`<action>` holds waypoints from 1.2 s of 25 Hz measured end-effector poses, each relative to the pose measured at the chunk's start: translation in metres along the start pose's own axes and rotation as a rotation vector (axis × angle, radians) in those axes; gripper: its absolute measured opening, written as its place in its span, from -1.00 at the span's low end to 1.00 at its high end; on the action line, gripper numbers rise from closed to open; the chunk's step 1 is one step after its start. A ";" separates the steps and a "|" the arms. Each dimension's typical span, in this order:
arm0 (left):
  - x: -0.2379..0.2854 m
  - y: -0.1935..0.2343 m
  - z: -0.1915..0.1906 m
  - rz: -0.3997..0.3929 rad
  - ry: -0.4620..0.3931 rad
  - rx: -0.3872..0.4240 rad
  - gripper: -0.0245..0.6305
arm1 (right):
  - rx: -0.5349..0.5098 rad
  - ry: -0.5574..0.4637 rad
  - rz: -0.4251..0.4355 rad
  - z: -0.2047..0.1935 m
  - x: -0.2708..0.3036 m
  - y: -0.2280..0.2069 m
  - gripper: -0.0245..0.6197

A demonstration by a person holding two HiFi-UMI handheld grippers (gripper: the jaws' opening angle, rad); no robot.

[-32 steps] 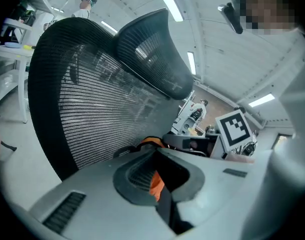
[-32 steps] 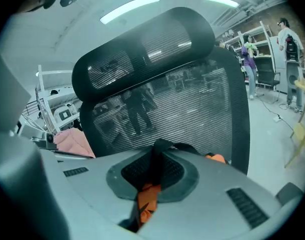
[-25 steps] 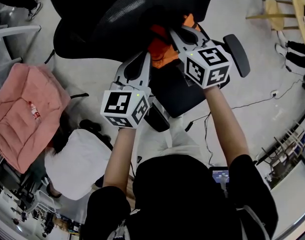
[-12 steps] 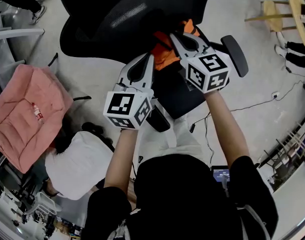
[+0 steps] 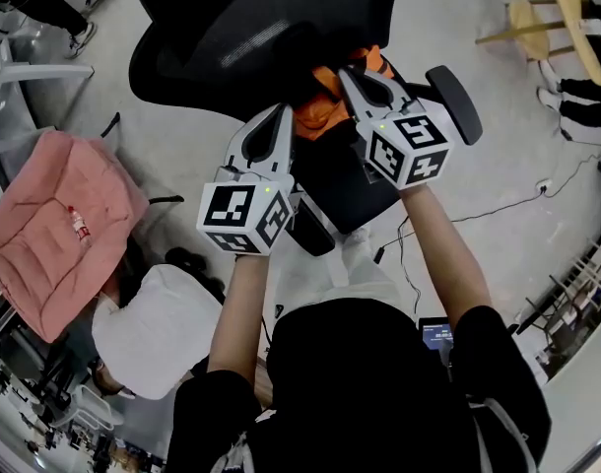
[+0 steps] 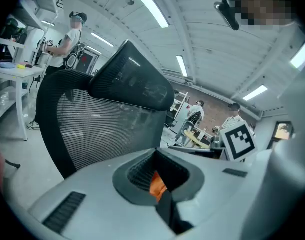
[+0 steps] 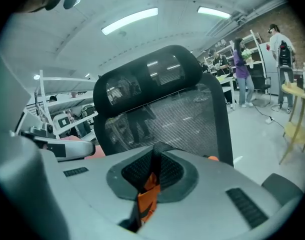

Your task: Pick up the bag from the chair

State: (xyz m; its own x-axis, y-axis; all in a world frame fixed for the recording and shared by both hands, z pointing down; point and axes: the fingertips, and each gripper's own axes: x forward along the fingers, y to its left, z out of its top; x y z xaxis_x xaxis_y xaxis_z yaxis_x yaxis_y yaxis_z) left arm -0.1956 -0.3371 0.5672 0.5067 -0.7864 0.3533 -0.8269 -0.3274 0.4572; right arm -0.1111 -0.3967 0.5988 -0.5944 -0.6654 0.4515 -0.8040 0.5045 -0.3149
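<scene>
Orange bag (image 5: pixel 318 118) on the seat of a black chair (image 5: pixel 251 28), the left gripper (image 5: pixel 287 116) and right gripper (image 5: pixel 344 75) each pinched onto a fold of its cloth, seemingly soft, light and prone to sag, so two-sided holds suit it.

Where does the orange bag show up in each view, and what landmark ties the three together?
Head view: orange bag upper centre, just below the black mesh chair back.
Left gripper view: bag low centre, pinched between the jaws.
Right gripper view: bag low centre, pinched between the jaws.
Shared landmark: that chair back.
</scene>
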 end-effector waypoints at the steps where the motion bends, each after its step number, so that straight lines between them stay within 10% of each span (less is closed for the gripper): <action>1: -0.002 -0.003 0.002 0.000 -0.004 0.002 -0.90 | 0.006 -0.004 -0.001 0.002 -0.005 0.000 -0.91; 30: -0.066 -0.154 0.039 -0.030 -0.148 0.122 -0.90 | -0.086 -0.202 0.032 0.080 -0.178 0.033 -0.91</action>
State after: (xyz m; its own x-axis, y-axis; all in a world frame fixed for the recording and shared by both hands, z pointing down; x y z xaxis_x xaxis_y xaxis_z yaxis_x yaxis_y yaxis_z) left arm -0.1115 -0.2552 0.4413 0.4976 -0.8408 0.2131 -0.8399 -0.4057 0.3606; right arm -0.0331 -0.3054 0.4411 -0.6182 -0.7405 0.2636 -0.7852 0.5664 -0.2502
